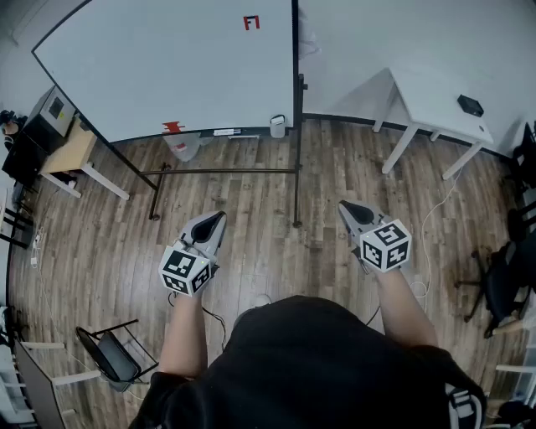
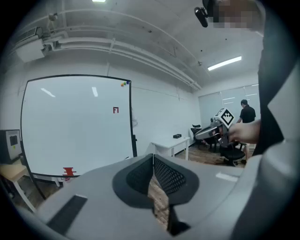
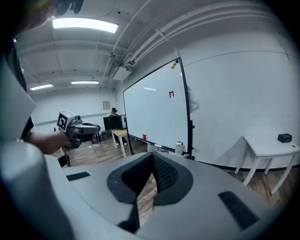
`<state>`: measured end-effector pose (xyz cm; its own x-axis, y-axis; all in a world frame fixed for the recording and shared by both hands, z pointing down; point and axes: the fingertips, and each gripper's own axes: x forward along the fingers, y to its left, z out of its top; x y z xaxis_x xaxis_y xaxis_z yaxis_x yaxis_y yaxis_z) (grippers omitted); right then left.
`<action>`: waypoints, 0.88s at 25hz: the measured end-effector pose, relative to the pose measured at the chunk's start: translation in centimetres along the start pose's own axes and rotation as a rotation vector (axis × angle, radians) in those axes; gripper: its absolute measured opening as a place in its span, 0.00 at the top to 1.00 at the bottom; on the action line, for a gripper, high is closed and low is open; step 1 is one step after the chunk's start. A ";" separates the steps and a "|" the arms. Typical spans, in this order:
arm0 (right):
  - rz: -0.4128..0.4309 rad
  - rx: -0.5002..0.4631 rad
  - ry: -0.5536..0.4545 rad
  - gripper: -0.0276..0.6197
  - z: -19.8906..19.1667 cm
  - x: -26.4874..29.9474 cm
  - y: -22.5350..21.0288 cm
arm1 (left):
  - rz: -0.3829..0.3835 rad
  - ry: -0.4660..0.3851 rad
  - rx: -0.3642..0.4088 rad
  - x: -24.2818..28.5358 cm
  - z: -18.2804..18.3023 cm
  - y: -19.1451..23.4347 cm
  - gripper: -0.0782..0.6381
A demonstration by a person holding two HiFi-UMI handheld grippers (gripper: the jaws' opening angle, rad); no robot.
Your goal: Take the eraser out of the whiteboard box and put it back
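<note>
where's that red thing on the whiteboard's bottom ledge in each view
Head view: red thing upper left of centre, at the whiteboard's bottom edge.
Left gripper view: red thing lower left, at the board's bottom edge.
Right gripper view: red thing small, just left of centre, at the board's bottom edge.
Shared landmark: the red mark high on the board, in all three.

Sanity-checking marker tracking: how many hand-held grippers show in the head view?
2. The left hand-held gripper is at lower left, the right hand-held gripper at lower right, both over the wood floor, jaws together, empty.
</note>
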<state>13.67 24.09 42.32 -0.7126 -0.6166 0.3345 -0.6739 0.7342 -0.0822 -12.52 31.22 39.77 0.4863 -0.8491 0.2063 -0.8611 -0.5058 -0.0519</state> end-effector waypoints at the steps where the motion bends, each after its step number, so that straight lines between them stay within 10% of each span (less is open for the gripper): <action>1: 0.001 0.001 0.000 0.96 0.0 -0.1 -0.2 | -0.003 0.003 -0.003 0.3 0.0 -0.2 0.87; 22: 0.056 0.031 0.017 0.96 -1.7 -1.6 -5.0 | -0.004 0.050 -0.011 5.4 0.1 -4.1 0.87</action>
<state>18.45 21.87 43.76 -0.7463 -0.5694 0.3449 -0.6387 0.7584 -0.1300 -6.34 28.74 40.95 0.4819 -0.8382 0.2554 -0.8609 -0.5071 -0.0402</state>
